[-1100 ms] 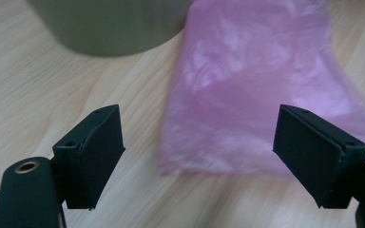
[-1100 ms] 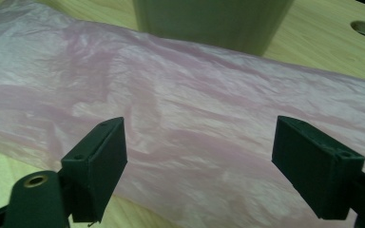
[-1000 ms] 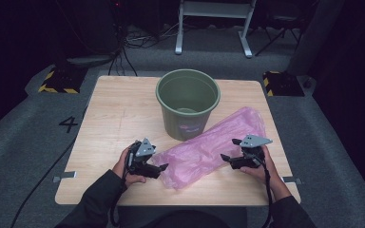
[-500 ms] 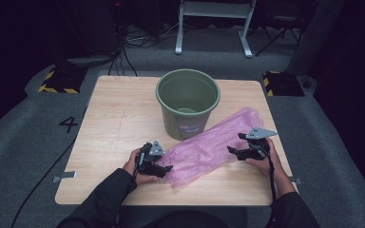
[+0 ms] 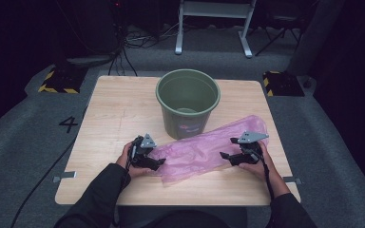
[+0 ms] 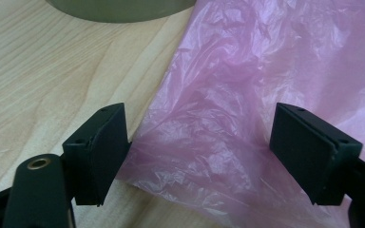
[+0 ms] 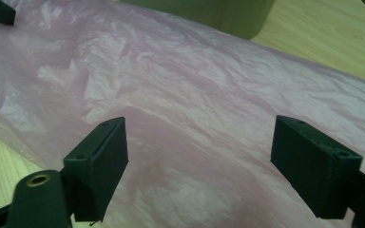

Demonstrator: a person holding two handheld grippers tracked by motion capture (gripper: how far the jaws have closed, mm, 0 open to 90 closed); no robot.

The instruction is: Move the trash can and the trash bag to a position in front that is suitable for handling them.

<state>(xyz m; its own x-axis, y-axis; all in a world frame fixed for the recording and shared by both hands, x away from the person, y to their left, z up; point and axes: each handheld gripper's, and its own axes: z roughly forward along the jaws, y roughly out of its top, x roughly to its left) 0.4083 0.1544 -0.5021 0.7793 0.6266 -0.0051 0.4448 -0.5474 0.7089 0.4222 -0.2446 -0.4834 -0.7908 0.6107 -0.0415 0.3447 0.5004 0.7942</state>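
Since the earlier frame, the left gripper [image 5: 158, 162] has slid down to the near corner of the pink plastic bag [image 5: 204, 152], its jaws just reopening wide with the crinkled edge lying loose between them. Opposite, the right gripper [image 5: 224, 156] hovers wide over the bag's far half, the green bucket [image 5: 187, 102] just beyond.

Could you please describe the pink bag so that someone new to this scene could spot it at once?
On the wooden table, just in front of the green bucket, lies a thin pink plastic bag. It is flat, crinkled and translucent, unlike the rigid bucket.
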